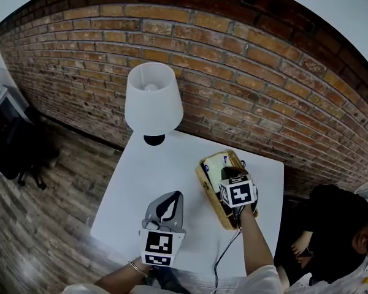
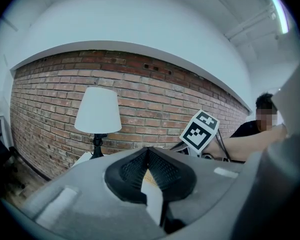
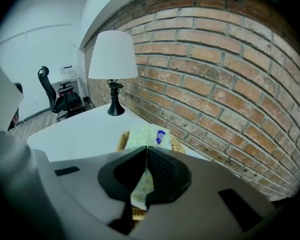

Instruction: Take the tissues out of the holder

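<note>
A pale green tissue pack [image 1: 216,163] with a blue label lies in a woven straw holder [image 1: 203,177] on the right side of the white table [image 1: 153,176]. My right gripper [image 1: 228,175] is down over the holder. In the right gripper view its jaws [image 3: 147,148] meet on the near end of the tissue pack [image 3: 151,133], and the holder's rim [image 3: 122,140] shows at the left. My left gripper [image 1: 169,202] hovers over the table's front, left of the holder. It is shut [image 2: 149,150] with nothing between its jaws.
A white-shaded lamp [image 1: 152,97] on a black base stands at the table's back edge against the brick wall. A black cable [image 1: 224,250] trails off the front edge. A person [image 1: 331,225] sits on the floor at the right. An office chair [image 3: 55,91] stands far left.
</note>
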